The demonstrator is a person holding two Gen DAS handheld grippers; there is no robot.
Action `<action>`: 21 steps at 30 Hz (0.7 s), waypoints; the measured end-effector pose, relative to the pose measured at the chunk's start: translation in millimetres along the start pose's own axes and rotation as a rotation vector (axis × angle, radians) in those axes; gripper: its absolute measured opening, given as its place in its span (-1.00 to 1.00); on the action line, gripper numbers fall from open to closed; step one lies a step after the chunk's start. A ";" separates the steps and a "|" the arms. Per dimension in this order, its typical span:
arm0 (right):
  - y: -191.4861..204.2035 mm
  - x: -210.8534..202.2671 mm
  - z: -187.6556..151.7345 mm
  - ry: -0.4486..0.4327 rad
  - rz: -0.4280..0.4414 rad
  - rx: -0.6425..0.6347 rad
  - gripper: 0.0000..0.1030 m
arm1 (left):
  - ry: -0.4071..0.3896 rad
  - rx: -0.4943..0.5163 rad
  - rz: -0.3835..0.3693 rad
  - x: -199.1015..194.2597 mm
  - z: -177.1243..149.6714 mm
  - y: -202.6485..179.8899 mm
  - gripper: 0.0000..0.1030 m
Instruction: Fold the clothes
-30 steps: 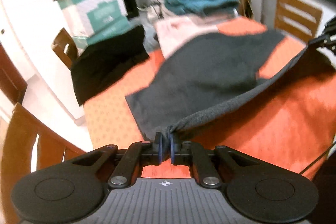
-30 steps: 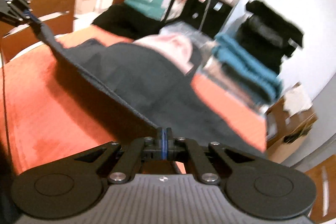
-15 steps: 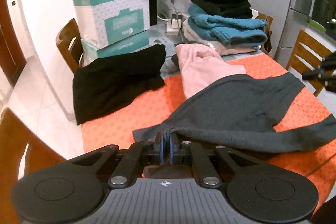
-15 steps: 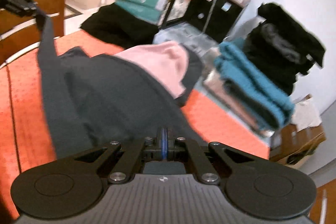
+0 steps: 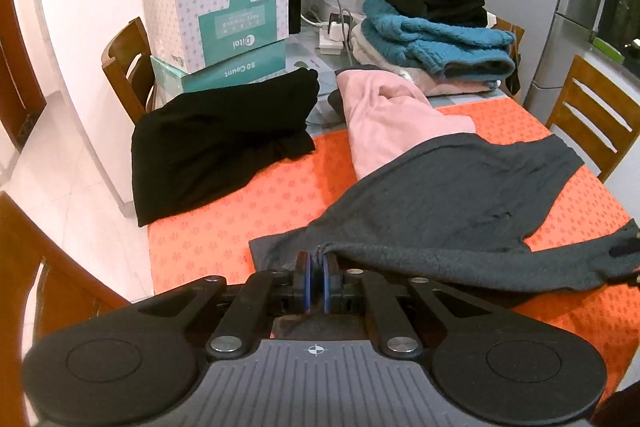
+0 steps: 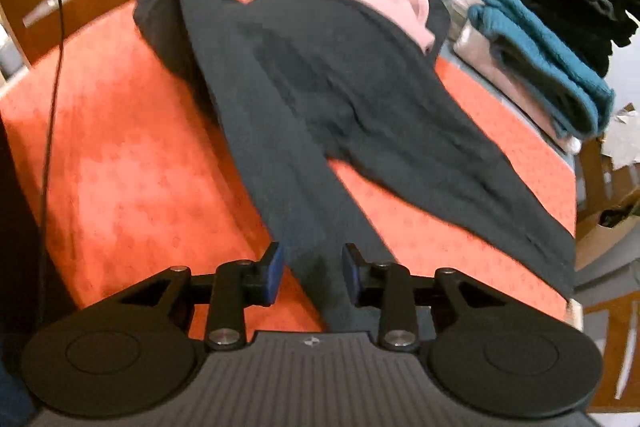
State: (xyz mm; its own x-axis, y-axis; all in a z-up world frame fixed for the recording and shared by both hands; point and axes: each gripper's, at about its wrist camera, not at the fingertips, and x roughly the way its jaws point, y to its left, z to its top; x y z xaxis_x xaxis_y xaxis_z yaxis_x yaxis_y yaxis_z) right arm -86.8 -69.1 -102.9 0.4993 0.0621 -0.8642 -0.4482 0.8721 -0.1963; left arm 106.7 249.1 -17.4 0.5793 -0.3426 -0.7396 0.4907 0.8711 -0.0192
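From the left wrist, the left claw (image 5: 316, 277) pinches an edge of the grey garment (image 5: 452, 195) near the bench's (image 5: 248, 211) near-left corner; best keep that hold taut. From the right wrist, the right claw (image 6: 312, 273) has just been opening, its pads clear of the cloth lying between them, so lift away cleanly without snagging it.

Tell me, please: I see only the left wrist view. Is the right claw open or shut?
Observer: Open. The right claw has just been opening its jaws; the grey garment has its edge between the pads, not pressed.
Operator: Does the corner in my left claw lie on the table?
Observer: No. In the right wrist view the left claw holds it raised above the table, with the cloth stretched down from it.
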 end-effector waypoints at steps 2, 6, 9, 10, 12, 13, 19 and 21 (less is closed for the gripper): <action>4.7 8.9 -9.5 0.023 -0.041 -0.020 -0.29 | -0.002 0.000 -0.002 -0.2 0.5 0.1 -0.84; 8.4 20.2 -29.0 0.055 -0.131 -0.051 -0.31 | -0.007 -0.003 -0.003 -1.2 -0.2 0.5 -0.84; 4.5 20.3 -38.5 0.060 -0.208 -0.034 -0.97 | -0.008 -0.017 -0.004 -2.0 -2.5 1.1 -0.84; 0.6 16.4 -37.8 0.049 -0.233 -0.022 -0.97 | -0.008 -0.023 -0.007 -2.6 -3.1 1.3 -0.84; -9.9 2.4 -27.7 0.014 -0.285 -0.003 -0.98 | -0.010 -0.036 -0.009 -4.8 -4.0 2.1 -0.84; -15.4 -4.7 -22.3 -0.004 -0.310 0.006 -0.98 | -0.012 -0.043 -0.008 -5.8 -4.1 2.7 -0.84; -68.8 -18.7 37.0 0.009 -0.359 -0.048 -0.98 | -0.027 -0.137 -0.006 -1.8 0.2 15.5 -0.84; -83.1 -7.9 57.2 0.038 -0.362 -0.094 -0.98 | -0.028 -0.172 -0.004 3.5 2.4 20.1 -0.84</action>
State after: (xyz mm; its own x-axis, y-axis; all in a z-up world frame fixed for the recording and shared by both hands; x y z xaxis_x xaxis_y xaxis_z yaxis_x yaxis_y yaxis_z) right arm -11.1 -114.4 -53.2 0.6110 -0.2613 -0.7473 -0.3146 0.7861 -0.5320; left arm 120.1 264.5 -18.7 0.5970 -0.3539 -0.7200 0.3761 0.9162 -0.1384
